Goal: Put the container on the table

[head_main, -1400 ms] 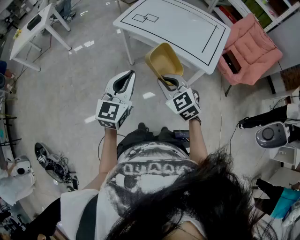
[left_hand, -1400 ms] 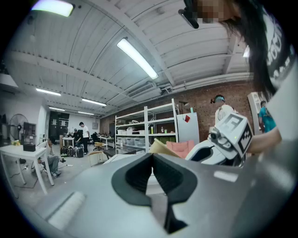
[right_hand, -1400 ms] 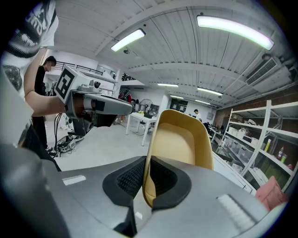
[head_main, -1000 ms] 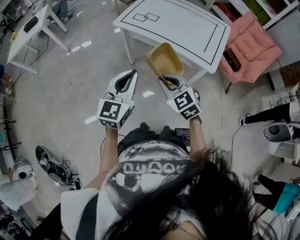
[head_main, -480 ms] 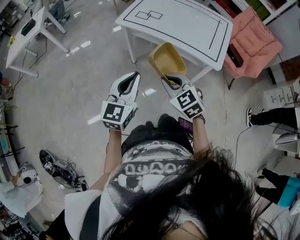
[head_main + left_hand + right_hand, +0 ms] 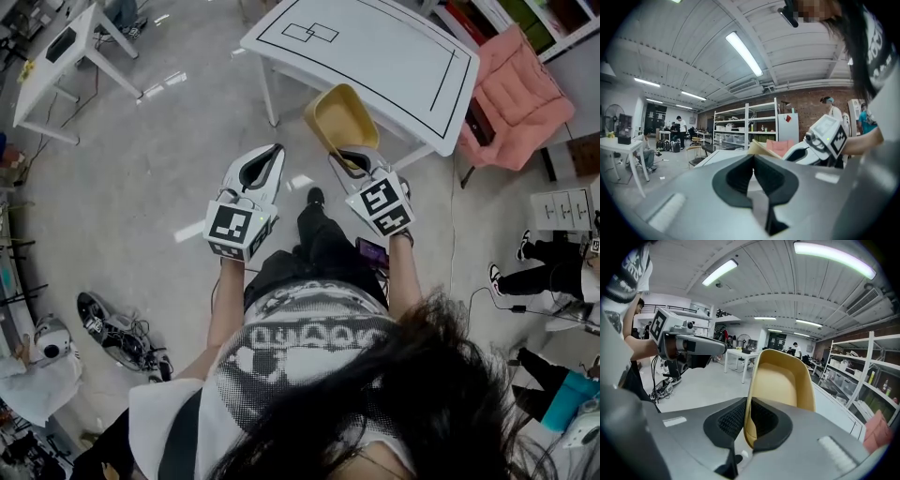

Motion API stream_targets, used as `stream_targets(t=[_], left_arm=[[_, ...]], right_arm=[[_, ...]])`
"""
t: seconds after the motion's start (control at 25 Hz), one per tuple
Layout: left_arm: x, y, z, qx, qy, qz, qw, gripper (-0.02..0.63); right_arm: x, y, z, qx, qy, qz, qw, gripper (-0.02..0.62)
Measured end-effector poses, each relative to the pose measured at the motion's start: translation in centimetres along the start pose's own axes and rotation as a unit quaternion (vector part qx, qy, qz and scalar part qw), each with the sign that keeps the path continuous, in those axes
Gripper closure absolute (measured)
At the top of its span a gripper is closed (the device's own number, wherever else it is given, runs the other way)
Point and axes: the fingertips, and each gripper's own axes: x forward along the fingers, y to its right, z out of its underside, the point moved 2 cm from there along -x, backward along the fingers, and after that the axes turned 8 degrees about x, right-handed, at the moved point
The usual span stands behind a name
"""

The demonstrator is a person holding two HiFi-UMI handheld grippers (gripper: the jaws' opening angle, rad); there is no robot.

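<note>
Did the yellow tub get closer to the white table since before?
No, not noticeably: the yellow tub, clamped in the right gripper, overlaps the near edge of the white table just as before.

Your container (image 6: 339, 120) is a mustard-yellow tub with rounded corners, and it's empty. You've got it up off the floor, tipped on its edge, with one wall pinched between the jaws of your right gripper (image 6: 349, 161). In the head view it overlaps the near edge of the white table (image 6: 375, 52), the one with the black outline drawn on top.
</note>
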Motion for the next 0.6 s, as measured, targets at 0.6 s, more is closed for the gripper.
stream_targets(t=[0.6], left_arm=[[15.9, -8.6, 0.0, -0.008, -0.014, -0.016, 0.9997, 0.606]], right_arm=[[10.1, 14.6, -2.2, -0.004, -0.02, -0.03, 0.999, 0.571]])
